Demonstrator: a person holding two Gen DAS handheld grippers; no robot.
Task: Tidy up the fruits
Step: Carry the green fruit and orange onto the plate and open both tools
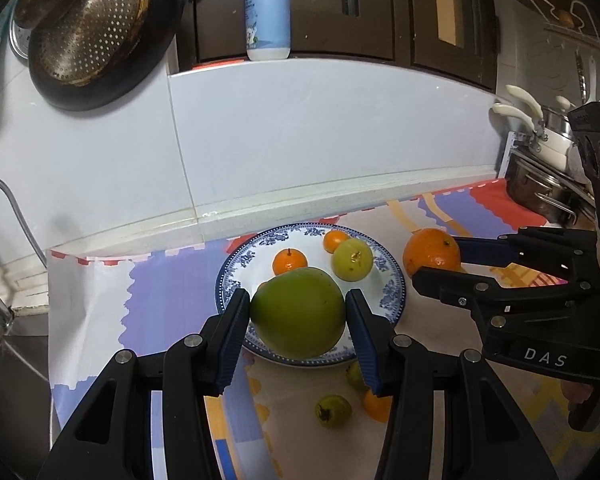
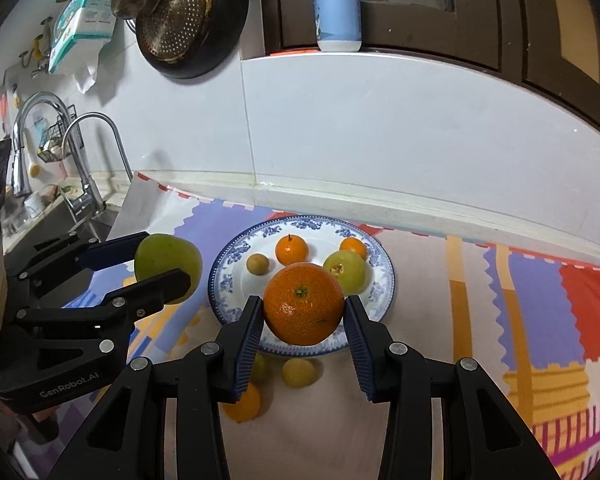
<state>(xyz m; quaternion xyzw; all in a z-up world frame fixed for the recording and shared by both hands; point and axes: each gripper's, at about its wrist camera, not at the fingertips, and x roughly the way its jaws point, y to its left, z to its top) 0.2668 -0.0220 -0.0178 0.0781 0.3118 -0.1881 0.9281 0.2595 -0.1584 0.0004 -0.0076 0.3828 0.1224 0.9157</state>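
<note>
I stand at a kitchen worktop (image 2: 440, 380) covered by a patterned mat (image 2: 540, 300) in blocks of lilac, red, cream and yellow, with toothed edges between the colours. Behind it runs a pale tiled wall (image 1: 320, 128), and above that dark brown cabinet doors (image 1: 380, 8) with a blue-and-white bottle (image 1: 267, 12) standing on the ledge in front of them. A black pan (image 2: 220, 12) with a brass-coloured strainer (image 2: 172, 20) in it hangs on the wall to the left. Farther left are the sink and two curved chrome taps (image 2: 88, 152). At the right end of the worktop, in the left wrist view, stacked steel pots (image 1: 540, 188) with cream handles sit against the wall.

My left gripper (image 1: 298, 316) has its jaws partly closed on a large green fruit (image 1: 300, 312), the blue pads pressing both its sides, held above the near rim of the plate. My right gripper (image 2: 304, 316) is likewise clamped on a big orange (image 2: 304, 304), stem end facing the camera, raised over the plate's front edge.

The blue-patterned plate (image 2: 228, 264) sits in the middle of the mat, near the wall. On it lie two small oranges (image 2: 291, 249), a yellow-green fruit (image 2: 346, 272) and a small brownish-yellow one (image 2: 257, 264). On the mat just in front of the plate lie a small orange (image 2: 244, 402) and two small yellow-green fruits (image 2: 298, 372), one partly hidden behind my right jaws.
</note>
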